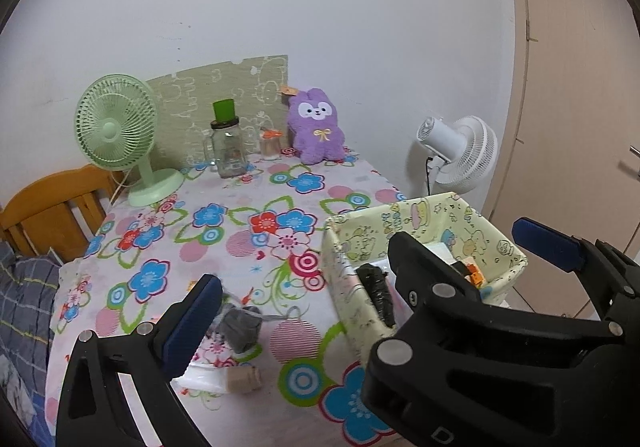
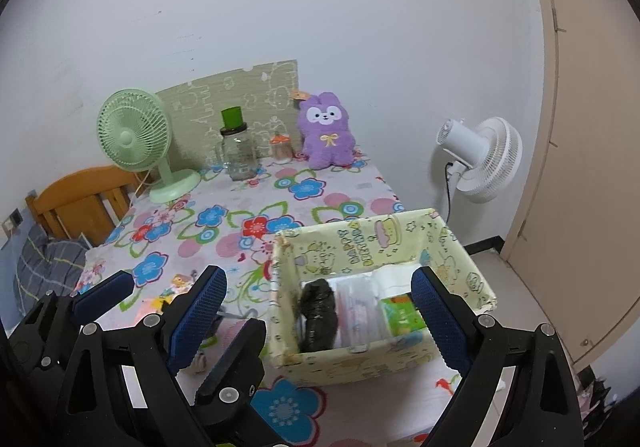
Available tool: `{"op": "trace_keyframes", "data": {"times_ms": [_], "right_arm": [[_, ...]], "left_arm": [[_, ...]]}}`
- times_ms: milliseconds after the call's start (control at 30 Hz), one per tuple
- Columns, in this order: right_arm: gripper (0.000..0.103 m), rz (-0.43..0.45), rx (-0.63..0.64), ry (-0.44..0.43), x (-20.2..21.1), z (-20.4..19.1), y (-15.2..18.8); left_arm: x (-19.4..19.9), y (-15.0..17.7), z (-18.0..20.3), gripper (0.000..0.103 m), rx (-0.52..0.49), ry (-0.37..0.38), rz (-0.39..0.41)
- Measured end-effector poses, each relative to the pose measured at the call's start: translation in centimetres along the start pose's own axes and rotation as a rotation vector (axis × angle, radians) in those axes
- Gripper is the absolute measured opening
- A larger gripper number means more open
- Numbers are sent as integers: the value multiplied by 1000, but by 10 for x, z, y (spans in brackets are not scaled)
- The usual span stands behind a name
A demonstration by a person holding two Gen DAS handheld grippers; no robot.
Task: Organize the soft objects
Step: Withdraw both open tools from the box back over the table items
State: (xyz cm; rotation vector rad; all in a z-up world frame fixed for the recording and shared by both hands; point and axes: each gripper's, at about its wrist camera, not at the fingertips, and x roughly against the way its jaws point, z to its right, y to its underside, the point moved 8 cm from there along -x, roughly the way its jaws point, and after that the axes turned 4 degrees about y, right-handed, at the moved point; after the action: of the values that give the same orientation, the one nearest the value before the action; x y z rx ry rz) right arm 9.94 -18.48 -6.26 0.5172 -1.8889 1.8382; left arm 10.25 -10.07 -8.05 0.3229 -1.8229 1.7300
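Observation:
A pale yellow cartoon-print box (image 2: 340, 361) (image 1: 340, 247) stands at the table's front right. Inside lie a black bundle (image 2: 318, 317) (image 1: 376, 291), clear packets (image 2: 360, 311) and a green packet (image 2: 402, 317). My right gripper (image 2: 320, 319) is open, its jaws spread over the box. My left gripper (image 1: 304, 283) is open, above a grey wrapped bundle (image 1: 240, 327) and a beige roll (image 1: 244, 379) on a white packet (image 1: 200, 373) at the table's front left. In the left wrist view the right gripper (image 1: 472, 247) is seen over the box. A purple plush bunny (image 1: 316, 127) (image 2: 326, 133) sits at the back.
The table has a floral cloth (image 1: 248, 223). At the back stand a green desk fan (image 1: 116, 127), a glass jar with a green cup on it (image 1: 226, 143) and a small jar (image 1: 270, 145). A white floor fan (image 2: 480, 159) and a door (image 2: 592, 151) are on the right. A wooden chair (image 1: 52, 207) is on the left.

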Motion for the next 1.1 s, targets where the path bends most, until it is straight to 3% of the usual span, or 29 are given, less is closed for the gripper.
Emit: {"op": "trace_keyframes", "data": {"times_ms": [600, 1100], "right_arm": [[96, -7, 24, -36, -1, -53, 9], [95, -43, 39, -92, -19, -88, 30]], "left_arm": [[13, 13, -49, 103, 24, -47, 31], [4, 35, -82, 100, 56, -64, -3]]}}
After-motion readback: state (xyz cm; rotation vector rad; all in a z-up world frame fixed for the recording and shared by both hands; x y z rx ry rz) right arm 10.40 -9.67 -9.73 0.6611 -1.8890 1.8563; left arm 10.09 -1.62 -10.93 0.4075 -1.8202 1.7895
